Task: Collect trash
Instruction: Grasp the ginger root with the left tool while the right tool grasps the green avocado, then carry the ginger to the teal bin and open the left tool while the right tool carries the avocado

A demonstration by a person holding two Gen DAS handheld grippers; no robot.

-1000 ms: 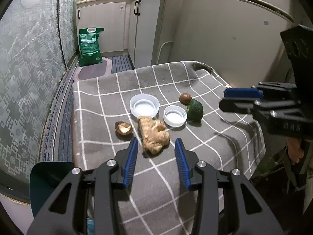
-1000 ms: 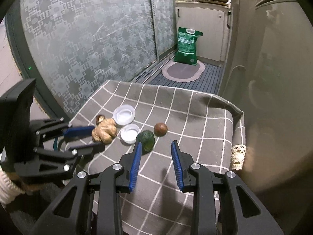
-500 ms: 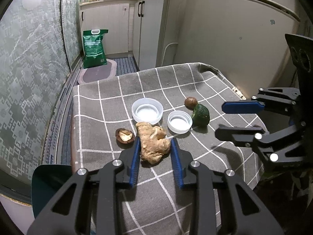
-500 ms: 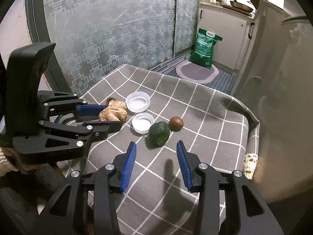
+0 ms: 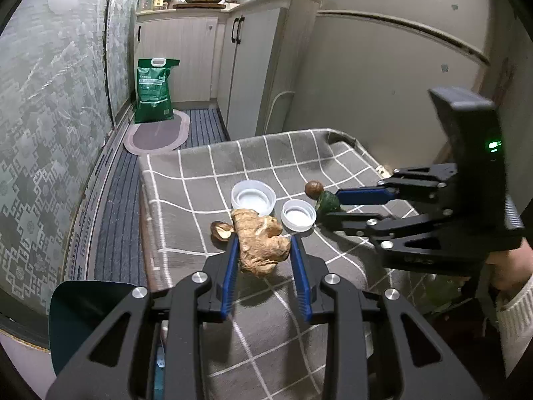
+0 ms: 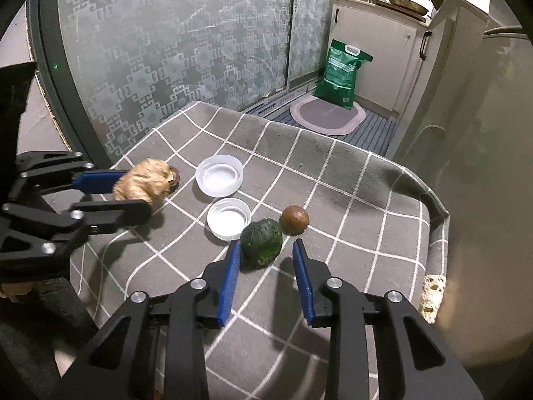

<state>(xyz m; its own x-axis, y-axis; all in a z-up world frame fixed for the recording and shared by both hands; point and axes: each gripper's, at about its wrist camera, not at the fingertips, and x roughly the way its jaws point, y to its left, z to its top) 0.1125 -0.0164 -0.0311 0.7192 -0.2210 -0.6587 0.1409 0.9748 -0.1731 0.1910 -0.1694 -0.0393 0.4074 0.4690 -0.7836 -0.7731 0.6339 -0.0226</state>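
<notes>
Pick-up step: left gripper (image 5: 265, 256) open astride ginger root (image 5: 261, 245), right gripper (image 6: 266, 266) open before avocado (image 6: 261, 240) on tabletop (image 6: 349, 200); next, closing.

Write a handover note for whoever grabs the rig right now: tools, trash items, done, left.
Left tool: open, fingers either side of the ginger root, not clamped.
Right tool: open, tips at the green avocado, not gripping.
On the checked cloth: mushroom by the ginger, two white lids, brown round fruit next to the avocado.
Done: nothing lifted yet.
Left: close on ginger and avocado, remove them, then collect the rest. No bin identified.
</notes>
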